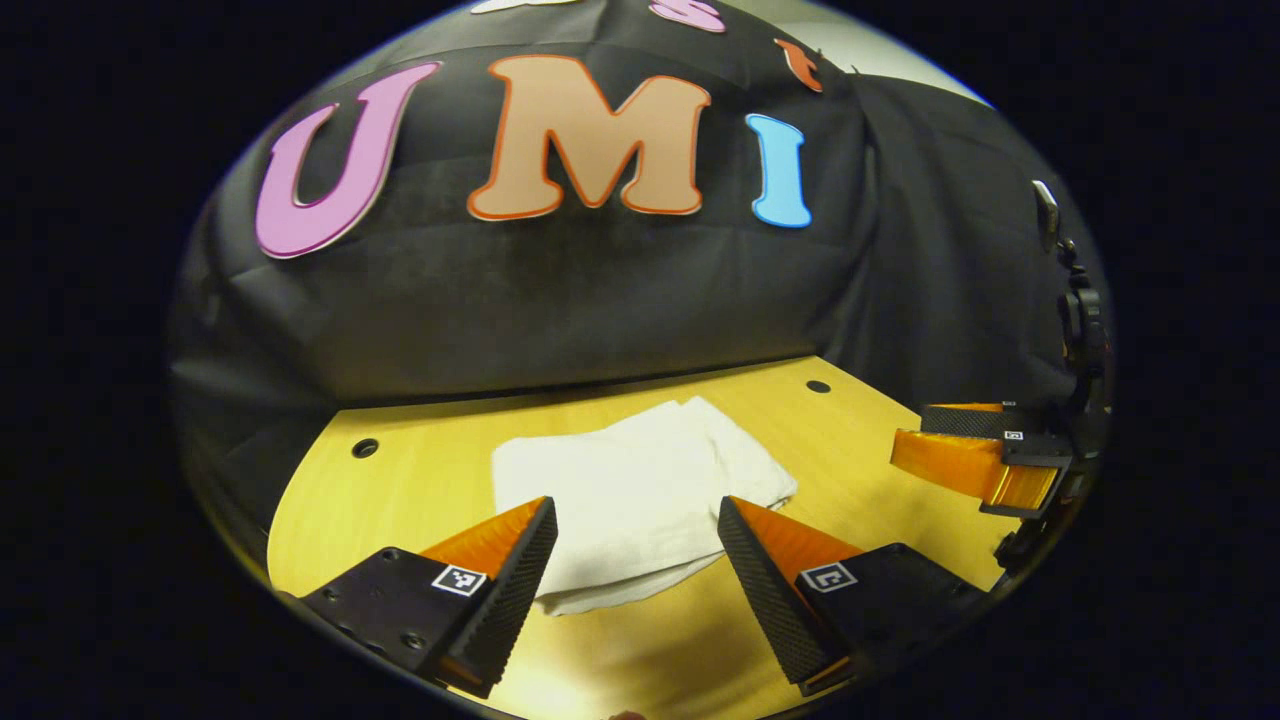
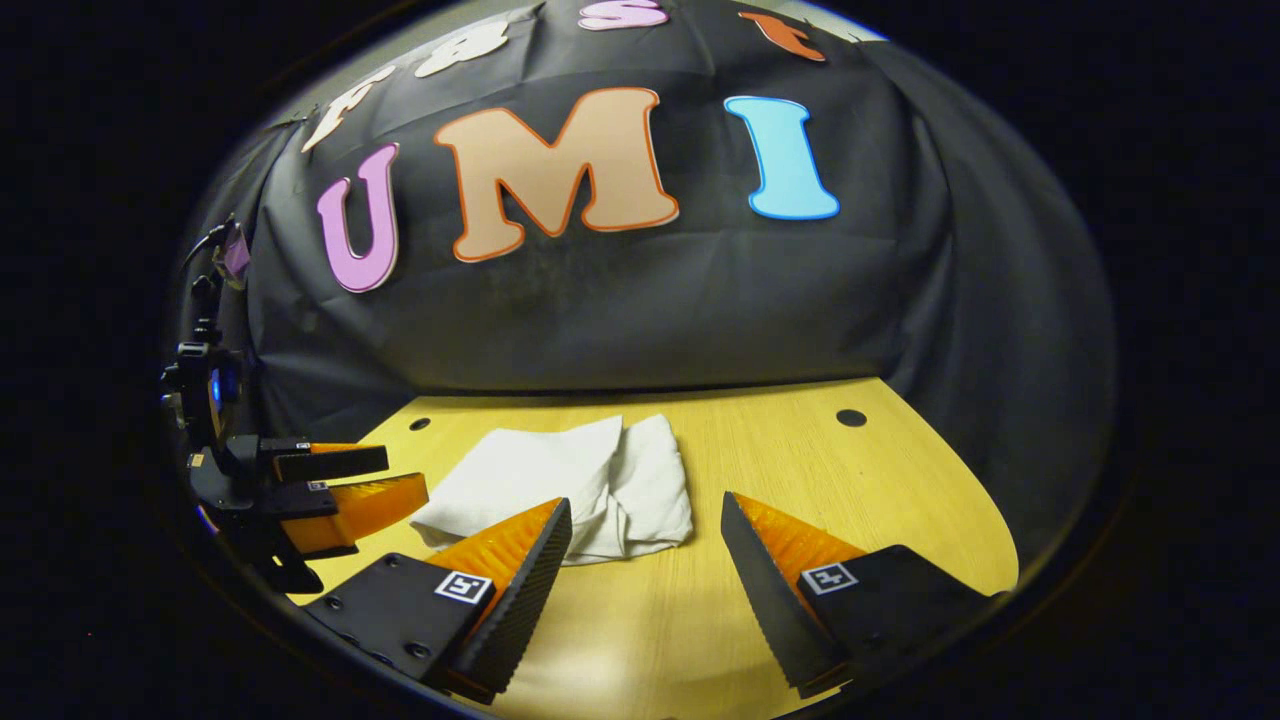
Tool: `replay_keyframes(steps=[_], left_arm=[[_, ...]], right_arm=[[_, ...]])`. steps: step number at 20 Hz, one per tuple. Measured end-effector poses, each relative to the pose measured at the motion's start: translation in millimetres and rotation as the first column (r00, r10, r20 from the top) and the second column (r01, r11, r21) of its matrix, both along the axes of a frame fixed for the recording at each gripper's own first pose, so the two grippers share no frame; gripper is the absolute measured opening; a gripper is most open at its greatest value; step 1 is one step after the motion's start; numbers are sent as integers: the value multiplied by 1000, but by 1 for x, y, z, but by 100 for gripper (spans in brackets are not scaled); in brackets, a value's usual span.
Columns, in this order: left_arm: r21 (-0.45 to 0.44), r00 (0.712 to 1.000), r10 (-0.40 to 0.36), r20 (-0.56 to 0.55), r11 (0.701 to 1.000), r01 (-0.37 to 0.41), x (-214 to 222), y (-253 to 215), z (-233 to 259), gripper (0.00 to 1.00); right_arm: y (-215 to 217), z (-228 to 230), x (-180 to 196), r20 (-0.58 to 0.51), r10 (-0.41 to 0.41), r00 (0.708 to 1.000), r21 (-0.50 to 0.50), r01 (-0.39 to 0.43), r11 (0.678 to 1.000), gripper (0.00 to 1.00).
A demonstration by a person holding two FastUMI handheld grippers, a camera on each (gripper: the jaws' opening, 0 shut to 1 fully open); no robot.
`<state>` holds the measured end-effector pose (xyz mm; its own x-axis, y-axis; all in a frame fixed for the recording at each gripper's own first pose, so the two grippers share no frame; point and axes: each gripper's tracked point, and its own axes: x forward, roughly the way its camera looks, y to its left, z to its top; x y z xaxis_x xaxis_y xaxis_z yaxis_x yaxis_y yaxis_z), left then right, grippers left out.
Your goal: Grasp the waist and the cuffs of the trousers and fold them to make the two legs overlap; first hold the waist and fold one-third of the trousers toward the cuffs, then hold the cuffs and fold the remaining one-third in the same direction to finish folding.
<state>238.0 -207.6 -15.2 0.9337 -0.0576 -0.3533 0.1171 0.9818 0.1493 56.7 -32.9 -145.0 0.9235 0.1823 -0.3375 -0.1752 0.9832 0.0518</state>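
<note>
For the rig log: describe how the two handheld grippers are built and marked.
Each gripper has two wedge-shaped fingers tapering to a point, with finely ribbed inner faces. Each finger sits on a dark flat block carrying a small square black-and-white marker and screw holes. This goes for the left gripper and right gripper alike. Behind the left gripper, dark hardware and thin cables rise.

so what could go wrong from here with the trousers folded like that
1. The white trousers lie in a loose bundle with uneven edges on the table; a nudge could undo the layers.
2. Both tongs, left and right, are open and hold nothing, with the bundle close ahead of them; a forward move might snag the cloth.
3. The near edge looks lifted and may spring open.
</note>
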Motion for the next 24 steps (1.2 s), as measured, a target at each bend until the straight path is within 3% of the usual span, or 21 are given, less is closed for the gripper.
replay_keyframes(steps=[1,2,9,18,19,20,24], left_arm=[[-4,1000,20,5,1000,-20,-5,7,5,97],[-5,999,37,10,999,-37,-10,13,10,98],[-49,994,102,29,994,-101,-40,43,20,96],[-62,998,54,14,997,-53,-47,35,19,96],[-61,999,46,10,997,-45,-46,34,18,96],[-59,999,39,8,998,-38,-46,33,18,96],[-66,1000,14,-3,998,-14,-44,28,15,96]], right_arm=[[4,3,-3,16,5,1000,-2,-5,1000,92],[8,9,-7,32,10,999,-5,-10,1000,96],[24,34,-36,142,29,989,-38,-24,999,96],[8,47,-58,170,-43,984,-47,52,998,96],[5,47,-58,171,-53,984,-46,61,997,92],[4,48,-59,172,-62,983,-44,70,997,96],[-2,49,-62,171,-90,981,-46,99,994,96]])
